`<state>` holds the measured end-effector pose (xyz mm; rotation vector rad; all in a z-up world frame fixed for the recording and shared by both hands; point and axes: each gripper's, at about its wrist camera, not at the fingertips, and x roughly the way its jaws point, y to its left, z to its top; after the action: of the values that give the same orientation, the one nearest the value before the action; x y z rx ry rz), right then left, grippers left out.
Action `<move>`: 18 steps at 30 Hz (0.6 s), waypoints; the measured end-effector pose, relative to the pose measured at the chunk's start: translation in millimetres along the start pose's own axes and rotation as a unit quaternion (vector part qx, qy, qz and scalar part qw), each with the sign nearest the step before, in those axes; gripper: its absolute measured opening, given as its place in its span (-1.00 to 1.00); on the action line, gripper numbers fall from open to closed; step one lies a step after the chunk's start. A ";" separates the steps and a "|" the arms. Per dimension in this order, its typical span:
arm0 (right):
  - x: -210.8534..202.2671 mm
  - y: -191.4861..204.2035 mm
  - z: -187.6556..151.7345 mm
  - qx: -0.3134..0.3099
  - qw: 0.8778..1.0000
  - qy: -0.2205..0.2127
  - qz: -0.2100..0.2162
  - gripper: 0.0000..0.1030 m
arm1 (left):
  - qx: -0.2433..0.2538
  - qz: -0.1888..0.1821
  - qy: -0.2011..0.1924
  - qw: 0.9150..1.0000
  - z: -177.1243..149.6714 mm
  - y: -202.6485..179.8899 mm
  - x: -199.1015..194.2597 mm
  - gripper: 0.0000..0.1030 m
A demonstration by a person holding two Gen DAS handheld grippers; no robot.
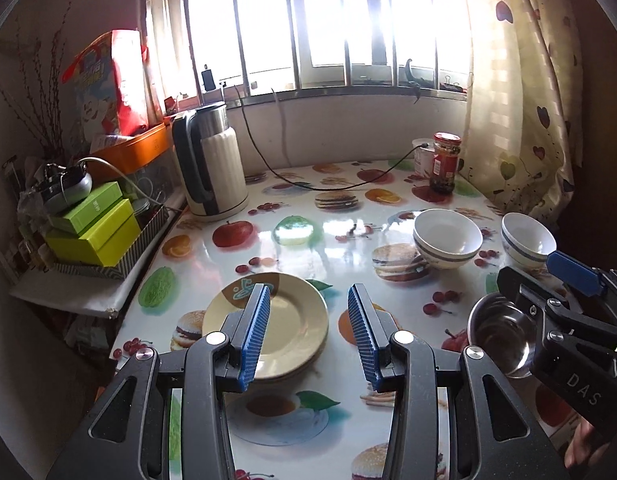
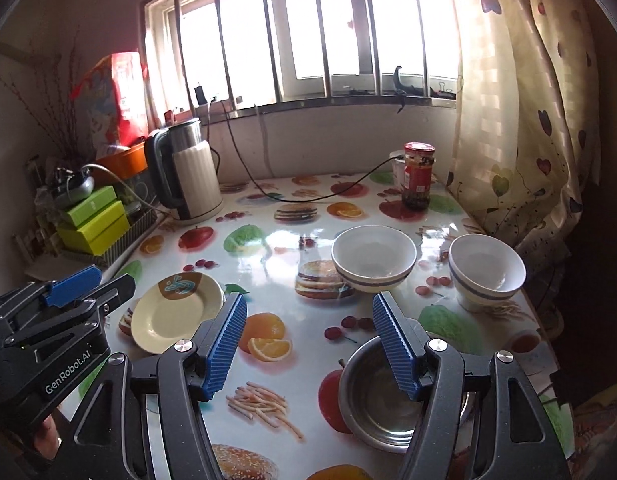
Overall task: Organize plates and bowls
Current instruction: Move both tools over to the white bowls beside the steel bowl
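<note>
Nearest, both claws hang over the table (image 2: 268,240), and both are released with nothing between the pads. The left claw (image 1: 308,332) hovers above the plates (image 1: 292,332), a cream stack of what looks like two or three, lying at about 7 o'clock on the table. The right claw (image 2: 308,344) is spread wide over the steel bowl (image 2: 372,404), which sits empty at about 5 o'clock, close to the near edge; the claw's right pad hangs over the bowl's rim without pressing on it.

Farther out, at about 2 o'clock, two white bowls (image 2: 372,258) with blue bands stand apart, the left one sitting a little tilted, the right one near the curtain-side edge. Beyond them a red-lidded jar (image 2: 417,176) stands at 1 o'clock and a kettle (image 2: 188,172) at 11 o'clock, under the window.

My guess is that the plates are already gathered and the bowls come next. The next move calls for a reach toward a white bowl, a pad over its rim, and care: glazed rims slip, and the table's edge is close.
</note>
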<state>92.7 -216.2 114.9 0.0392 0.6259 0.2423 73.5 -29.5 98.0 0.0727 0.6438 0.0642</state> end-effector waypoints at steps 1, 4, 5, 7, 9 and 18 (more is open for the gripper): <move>-2.2 -3.6 -0.4 0.004 1.000 -0.002 -0.003 0.29 | 0.001 -0.008 0.002 1.000 0.9 -4.2 0.2 -0.18; -8.5 -14.3 -2.4 0.006 1.000 -0.009 -0.008 0.30 | 0.012 -0.014 0.001 1.000 4.3 -17.7 0.7 -0.18; -10.3 -18.3 -3.2 0.006 1.000 -0.011 -0.010 0.30 | 0.016 -0.014 0.003 1.000 5.4 -22.4 2.4 -0.18; -12.1 -27.0 -4.3 0.008 1.000 -0.014 -0.013 0.31 | 0.024 -0.024 0.010 0.999 7.9 -31.7 8.6 -0.18; -10.3 -37.3 -3.6 0.015 1.000 -0.012 -0.019 0.32 | 0.021 -0.049 0.024 0.998 10.7 -37.7 18.6 -0.18; 29.8 -84.8 10.9 0.017 0.999 0.026 -0.036 0.32 | -0.002 -0.137 0.085 0.987 31.0 -62.6 81.8 -0.18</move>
<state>140.5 -291.1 97.3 0.0435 0.6826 0.1631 159.8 -86.5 68.4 -0.0264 0.8194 -0.1964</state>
